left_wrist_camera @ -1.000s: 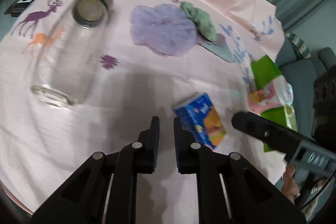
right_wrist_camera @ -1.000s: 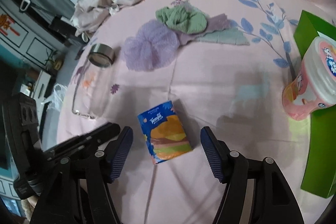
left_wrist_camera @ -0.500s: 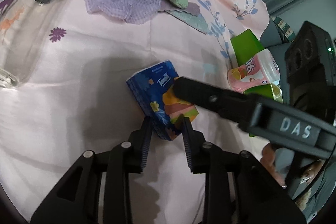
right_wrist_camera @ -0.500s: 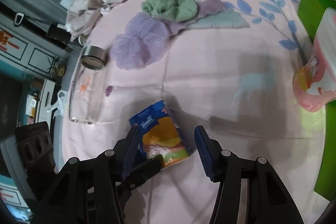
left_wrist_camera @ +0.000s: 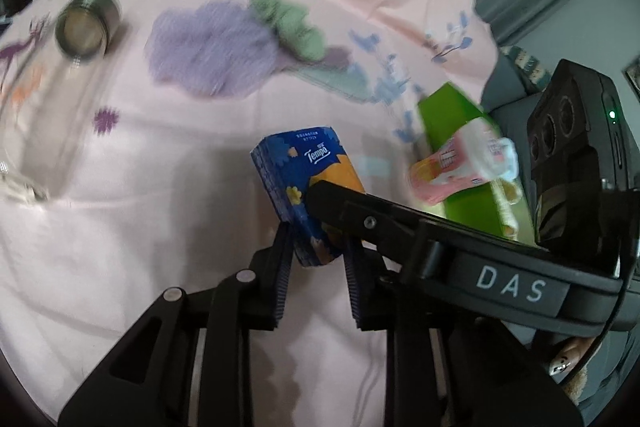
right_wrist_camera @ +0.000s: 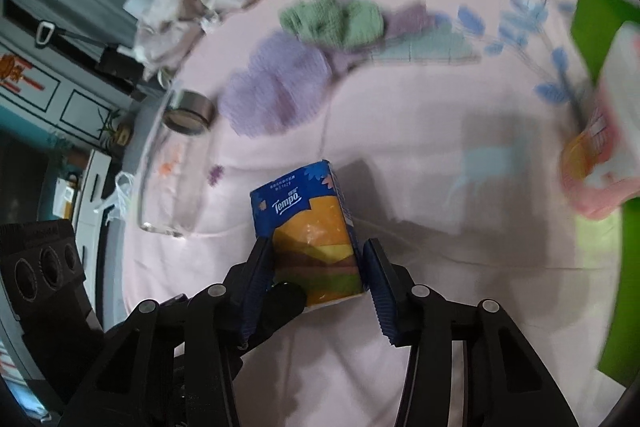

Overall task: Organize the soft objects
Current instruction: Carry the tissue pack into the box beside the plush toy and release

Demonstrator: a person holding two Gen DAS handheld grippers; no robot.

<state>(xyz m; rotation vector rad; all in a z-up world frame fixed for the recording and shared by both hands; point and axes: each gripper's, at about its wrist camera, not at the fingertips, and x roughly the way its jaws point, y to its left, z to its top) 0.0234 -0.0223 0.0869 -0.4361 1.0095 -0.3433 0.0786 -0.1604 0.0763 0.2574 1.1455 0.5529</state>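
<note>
A blue and orange Tempo tissue pack (left_wrist_camera: 308, 163) (right_wrist_camera: 304, 211) is tipped up off the pink tablecloth (left_wrist_camera: 120, 235), held at its near end. My left gripper (left_wrist_camera: 318, 247) is closing on the pack's thin sides, pads against it. My right gripper (right_wrist_camera: 316, 247) is also closing, with its pads at the pack's two wide sides. One right finger (left_wrist_camera: 332, 199) lies across the pack's face in the left wrist view. A purple mesh puff (left_wrist_camera: 208, 51) (right_wrist_camera: 276, 83) and a green cloth (left_wrist_camera: 292, 23) (right_wrist_camera: 332, 15) lie further back.
A glass bottle with a metal lid (left_wrist_camera: 84, 23) (right_wrist_camera: 188, 107) lies on its side at the left. A pink cup (left_wrist_camera: 464, 163) rests on a green box (left_wrist_camera: 452, 111) at the right edge. Crumpled beige fabric (right_wrist_camera: 180, 3) is piled at the far left.
The left gripper went from shut on nothing to the tissue pack and took hold of it. The right jaws narrowed around the pack. Its far end has tipped up.
</note>
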